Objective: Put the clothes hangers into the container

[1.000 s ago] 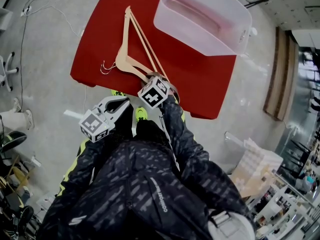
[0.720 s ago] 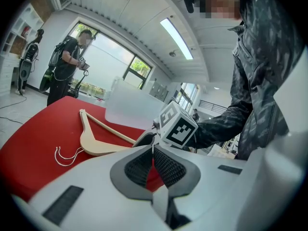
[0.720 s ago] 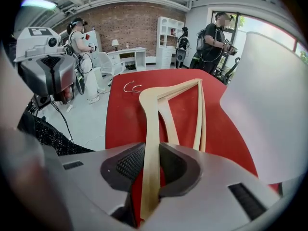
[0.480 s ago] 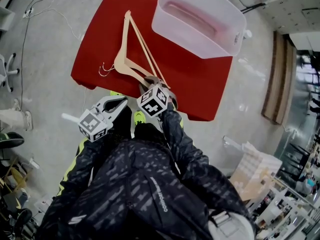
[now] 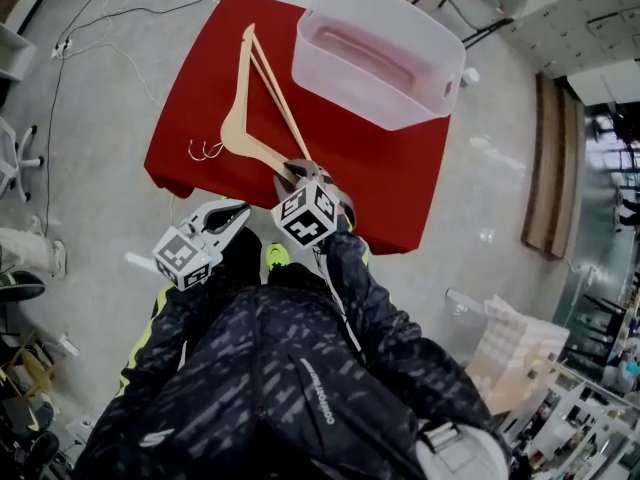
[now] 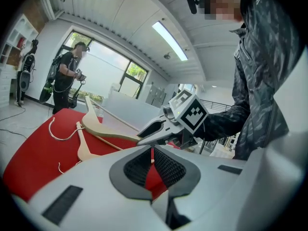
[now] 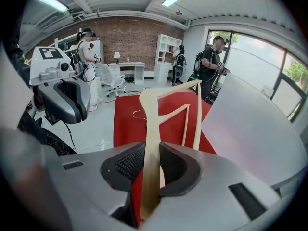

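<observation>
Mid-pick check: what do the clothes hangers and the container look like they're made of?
The clothes hangers look like pale, matte, unpainted wood, judging by their flat tan arms. Their thin hooks look like metal wire. The container is probably plastic with a frosted, translucent finish, since the red table shows through it as pink.

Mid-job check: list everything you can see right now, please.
Pale wooden clothes hangers with wire hooks: two, overlapping at the table's left; raised hanger tilted up at one end, flat hanger lying on the table.
Translucent plastic container: one, whitish, table's far right, nothing seen inside.
Red table: one, under everything.
Bystanders: several, background.
Right gripper: shut on the raised hanger's arm.
Left gripper: shut, empty, off the table's near edge.
</observation>
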Motion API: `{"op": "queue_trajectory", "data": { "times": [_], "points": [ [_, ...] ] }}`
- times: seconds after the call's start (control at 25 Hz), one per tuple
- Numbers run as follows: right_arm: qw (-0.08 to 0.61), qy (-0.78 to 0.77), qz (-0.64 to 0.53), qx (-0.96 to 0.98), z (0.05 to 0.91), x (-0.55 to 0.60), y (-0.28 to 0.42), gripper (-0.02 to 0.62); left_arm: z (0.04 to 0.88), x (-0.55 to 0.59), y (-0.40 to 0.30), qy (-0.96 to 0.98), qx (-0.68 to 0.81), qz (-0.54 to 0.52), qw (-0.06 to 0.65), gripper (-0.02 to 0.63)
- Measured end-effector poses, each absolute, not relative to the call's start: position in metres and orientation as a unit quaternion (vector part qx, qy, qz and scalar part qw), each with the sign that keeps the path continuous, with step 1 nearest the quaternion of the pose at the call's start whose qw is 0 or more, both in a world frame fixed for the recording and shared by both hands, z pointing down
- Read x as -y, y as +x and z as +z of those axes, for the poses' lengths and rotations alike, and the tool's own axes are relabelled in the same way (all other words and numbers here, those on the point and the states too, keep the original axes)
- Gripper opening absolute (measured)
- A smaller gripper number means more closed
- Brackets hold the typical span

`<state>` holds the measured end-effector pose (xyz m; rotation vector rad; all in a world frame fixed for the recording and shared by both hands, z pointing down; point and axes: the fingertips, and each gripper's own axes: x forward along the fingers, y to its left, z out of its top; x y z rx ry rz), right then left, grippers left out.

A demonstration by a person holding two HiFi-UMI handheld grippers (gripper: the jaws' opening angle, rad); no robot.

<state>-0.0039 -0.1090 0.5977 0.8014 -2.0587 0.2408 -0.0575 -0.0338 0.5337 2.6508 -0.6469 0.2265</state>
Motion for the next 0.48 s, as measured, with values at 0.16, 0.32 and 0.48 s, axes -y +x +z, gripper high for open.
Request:
{"op": "queue_trajectory", "data": {
  "times": [0.16, 0.32, 0.48],
  "points": [
    [0.434, 0.327, 0.092, 0.835, 0.571, 0.106, 0.000, 0.097, 0.522, 0.035, -0.059, 0.946, 0.248, 0.075, 0.193, 0.012],
    [0.423, 0.332, 0.086, 0.839, 0.550, 0.103, 0.005, 0.097, 0.515, 0.037, -0.062, 0.945, 0.261, 0.071, 0.183, 0.012],
    [0.414, 0.336, 0.082, 0.842, 0.531, 0.095, 0.015, 0.098, 0.507, 0.033, -0.061, 0.944, 0.273, 0.065, 0.171, 0.012]
  ]
}}
